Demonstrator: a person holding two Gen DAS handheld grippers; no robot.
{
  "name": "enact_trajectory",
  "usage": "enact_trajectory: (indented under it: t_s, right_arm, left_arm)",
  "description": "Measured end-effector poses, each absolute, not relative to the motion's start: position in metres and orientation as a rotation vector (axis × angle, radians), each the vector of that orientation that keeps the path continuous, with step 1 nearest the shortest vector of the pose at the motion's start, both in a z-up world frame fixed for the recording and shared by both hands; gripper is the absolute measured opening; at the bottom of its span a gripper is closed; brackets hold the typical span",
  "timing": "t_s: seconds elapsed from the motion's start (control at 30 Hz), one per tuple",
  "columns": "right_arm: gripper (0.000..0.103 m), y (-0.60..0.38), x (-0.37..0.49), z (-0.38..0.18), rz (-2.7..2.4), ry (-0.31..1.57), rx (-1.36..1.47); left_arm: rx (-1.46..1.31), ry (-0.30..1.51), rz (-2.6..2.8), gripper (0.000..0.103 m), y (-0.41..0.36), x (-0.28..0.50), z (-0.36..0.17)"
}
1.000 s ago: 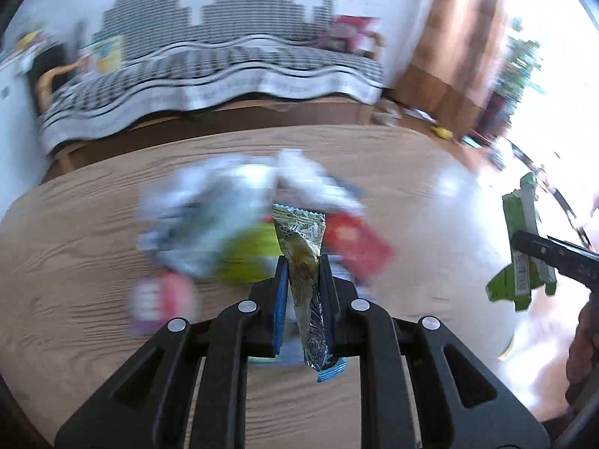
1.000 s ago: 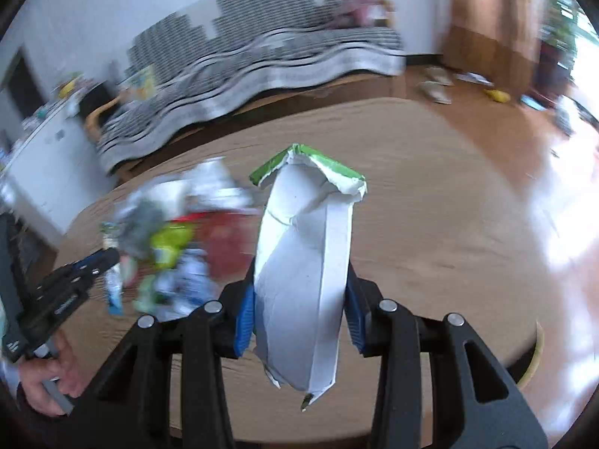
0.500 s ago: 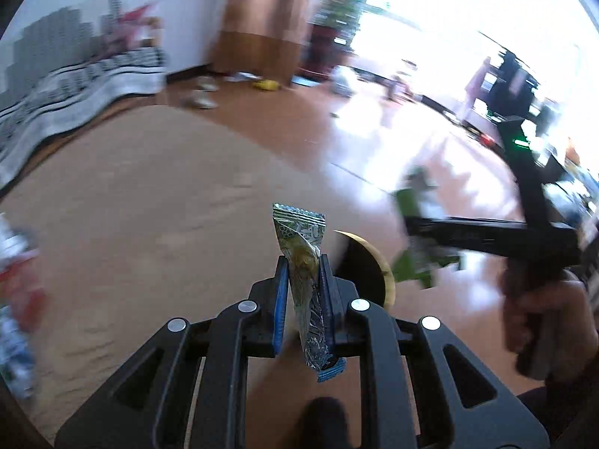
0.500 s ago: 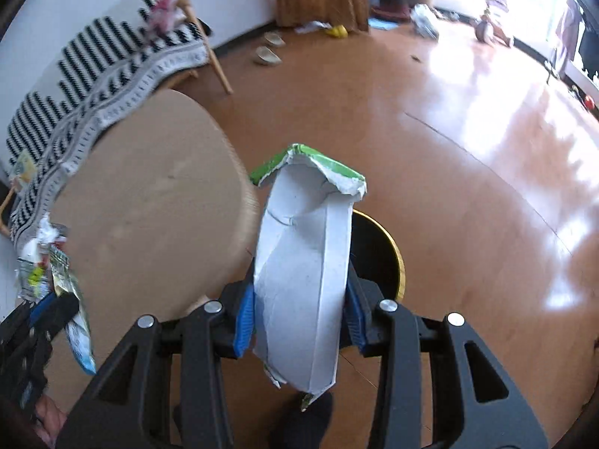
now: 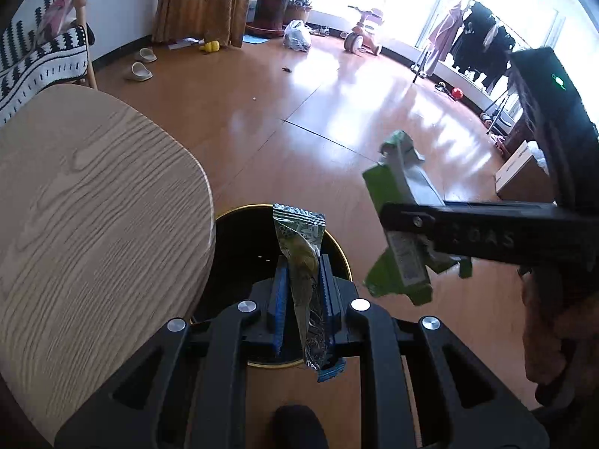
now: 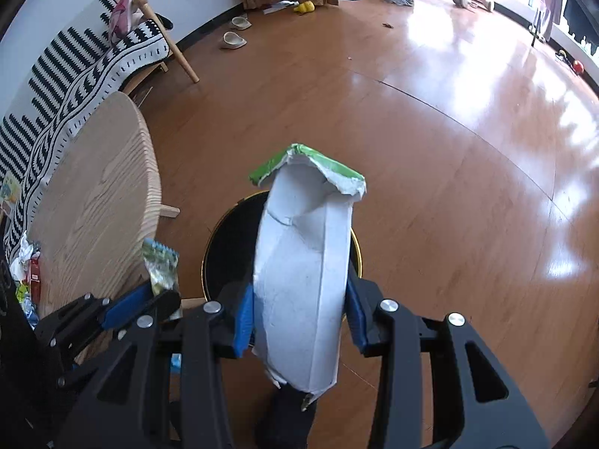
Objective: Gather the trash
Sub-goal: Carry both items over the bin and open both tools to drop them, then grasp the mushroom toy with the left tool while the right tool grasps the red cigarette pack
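My left gripper [image 5: 302, 262] is shut on a green foil snack wrapper [image 5: 299, 239] and holds it over the black gold-rimmed trash bin [image 5: 239, 247] on the floor. My right gripper [image 6: 299, 299] is shut on a flattened green and white carton [image 6: 303, 262], above the same bin [image 6: 228, 258]. The carton [image 5: 397, 220] and the right gripper [image 5: 408, 232] show at the right of the left wrist view. The left gripper [image 6: 164, 292] with the wrapper [image 6: 161, 265] shows at the lower left of the right wrist view.
The round wooden table [image 5: 82, 202] stands left of the bin, its edge overlapping the bin's rim. More trash [image 6: 26, 273] lies on its far side. A striped sofa [image 6: 86, 56], slippers [image 6: 232, 39] and a toy trike [image 5: 361, 33] stand further off on the wooden floor.
Both grippers have swung away from the table's trash pile to the right and down, and now hang over the bin. Each keeps its hold on its item.
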State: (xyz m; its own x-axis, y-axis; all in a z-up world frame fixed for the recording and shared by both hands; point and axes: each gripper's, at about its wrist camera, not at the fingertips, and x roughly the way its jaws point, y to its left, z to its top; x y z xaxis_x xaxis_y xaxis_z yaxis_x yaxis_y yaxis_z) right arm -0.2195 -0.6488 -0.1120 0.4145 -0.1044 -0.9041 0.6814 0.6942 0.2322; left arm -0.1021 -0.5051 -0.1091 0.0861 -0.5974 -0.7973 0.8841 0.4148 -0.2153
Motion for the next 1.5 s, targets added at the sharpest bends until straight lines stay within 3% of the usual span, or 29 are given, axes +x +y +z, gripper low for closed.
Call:
enact_trajectory:
  t_s: [0.13,0.17,0.2,0.27,0.37,0.57,0.63,0.67,0.7,1.07,1.5]
  right_arm:
    - [0.041,-0.655,-0.22,-0.113,-0.549,1.025,0.665]
    - [0.041,-0.656,-0.22,-0.113,-0.555,1.021,0.671]
    - [0.041,-0.657,-0.22,-0.114,-0.554,1.019,0.676]
    - [0.041,-0.657,-0.217,-0.116,-0.554,1.025,0.676]
    - [0.041,-0.654,-0.21,-0.12,-0.545,1.038,0.68]
    - [0.044,-0.641,-0.189,-0.129,-0.505,1.076,0.674]
    - [0.05,-0.636,-0.182,-0.13,-0.494,1.087,0.668]
    - [0.067,-0.633,-0.177,-0.131,-0.496,1.095,0.662]
    - [0.078,-0.632,-0.175,-0.13,-0.506,1.092,0.655]
    - [0.079,-0.552,-0.124,-0.074,-0.393,0.987,0.574]
    - [0.079,-0.312,-0.003,-0.014,0.086,0.967,0.344]
  left_arm:
    - [0.364,0.96,-1.131,0.022,-0.515,-0.102,-0.107]
    - [0.362,0.958,-1.133,0.029,-0.515,-0.103,-0.104]
    - [0.356,0.951,-1.138,0.042,-0.514,-0.103,-0.1]
    - [0.339,0.925,-1.131,0.053,-0.51,-0.101,-0.094]
    - [0.304,0.916,-1.133,0.056,-0.503,-0.093,-0.086]
    - [0.235,0.883,-1.082,0.076,-0.469,-0.082,-0.063]
    - [0.225,0.871,-1.069,0.08,-0.455,-0.078,-0.055]
    - [0.222,0.862,-1.056,0.084,-0.446,-0.076,-0.051]
    - [0.22,0.854,-1.041,0.087,-0.438,-0.074,-0.046]
    - [0.159,0.828,-0.788,0.092,-0.308,-0.022,-0.014]
    - [0.083,0.833,-0.405,0.092,-0.066,0.039,-0.013]
